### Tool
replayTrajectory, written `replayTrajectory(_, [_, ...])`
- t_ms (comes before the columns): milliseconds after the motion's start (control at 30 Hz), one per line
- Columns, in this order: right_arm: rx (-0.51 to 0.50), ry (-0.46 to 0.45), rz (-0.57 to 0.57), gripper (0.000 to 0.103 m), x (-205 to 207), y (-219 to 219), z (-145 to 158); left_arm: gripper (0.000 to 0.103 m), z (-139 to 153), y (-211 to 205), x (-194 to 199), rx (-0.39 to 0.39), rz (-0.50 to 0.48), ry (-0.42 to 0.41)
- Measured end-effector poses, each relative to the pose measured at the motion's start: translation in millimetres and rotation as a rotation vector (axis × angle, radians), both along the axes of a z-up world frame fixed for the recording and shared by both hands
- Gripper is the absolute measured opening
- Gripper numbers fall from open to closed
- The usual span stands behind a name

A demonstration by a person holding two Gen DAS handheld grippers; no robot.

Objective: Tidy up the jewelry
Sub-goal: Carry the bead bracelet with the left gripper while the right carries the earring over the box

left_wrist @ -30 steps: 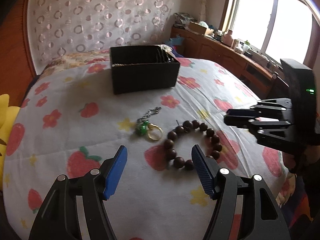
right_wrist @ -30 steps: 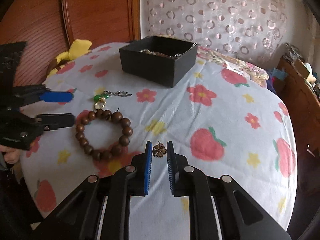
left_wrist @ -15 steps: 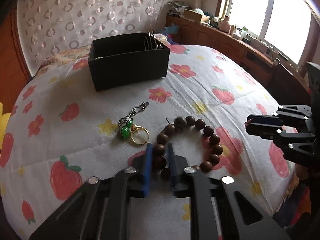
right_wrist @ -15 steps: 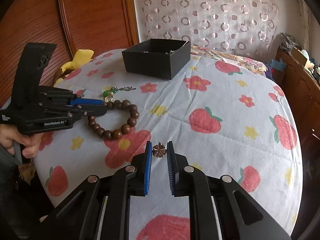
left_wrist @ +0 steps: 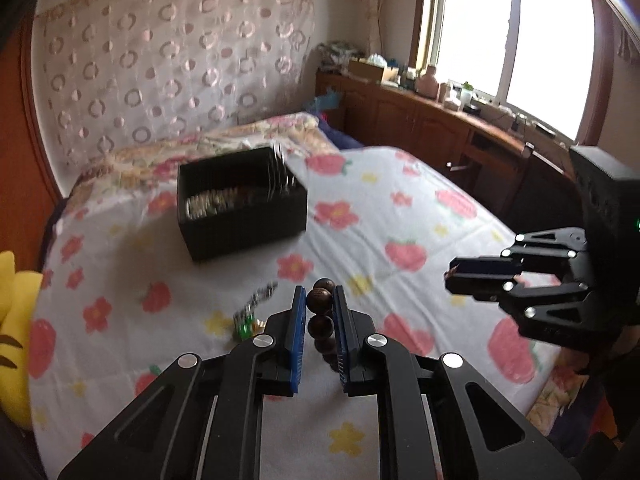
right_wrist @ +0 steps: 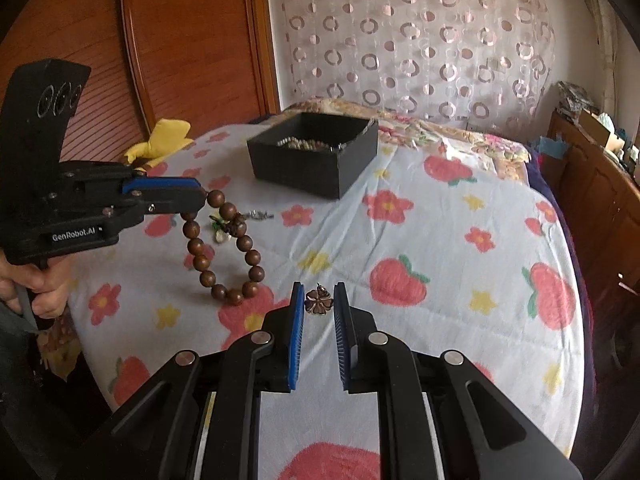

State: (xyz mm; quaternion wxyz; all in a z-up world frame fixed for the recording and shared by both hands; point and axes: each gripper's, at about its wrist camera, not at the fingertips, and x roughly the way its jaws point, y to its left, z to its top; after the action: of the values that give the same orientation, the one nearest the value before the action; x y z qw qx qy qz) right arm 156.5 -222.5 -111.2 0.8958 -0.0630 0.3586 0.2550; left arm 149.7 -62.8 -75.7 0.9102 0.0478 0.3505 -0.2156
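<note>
**Holding two pieces above the bed**

Gripping the wooden bead bracelet (left_wrist: 319, 312) between my left fingers (left_wrist: 298, 320), I hold it clear of the bedspread (right_wrist: 460, 248). My right gripper (right_wrist: 319, 312) pinches a small flower-shaped charm (right_wrist: 318, 301). "GenRobot.AI" is legible on the left gripper (right_wrist: 196, 196), in the right view only; that view also shows the bracelet's full hanging loop. The black box (left_wrist: 244, 208), well apart, contains jewelry. A green-beaded ring (left_wrist: 245, 326) lies on the bed.

Brown bead bracelet (right_wrist: 224, 252), black box (right_wrist: 316, 168)
</note>
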Motion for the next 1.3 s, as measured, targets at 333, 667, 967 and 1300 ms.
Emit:
replayTrajectory(333, [-0.017, -0.069, 0.037, 0.017, 19, 16, 31, 0.012, 38, 7, 19, -0.012, 0.016, -0.084])
replayTrajectory(667, [0.021, -0.111, 0.066, 0.017, 72, 36, 59, 0.012, 70, 25, 82, -0.043, 0.054, -0.130])
replayTrajectory(967, [0.026, -0.111, 0.094, 0.017, 131, 57, 61, 0.012, 56, 37, 140, -0.048, 0.080, -0.090])
replayTrajectory(1300, [0.018, -0.064, 0.117, 0.017, 167, 73, 38, 0.013, 22, 47, 173, -0.023, 0.097, -0.039])
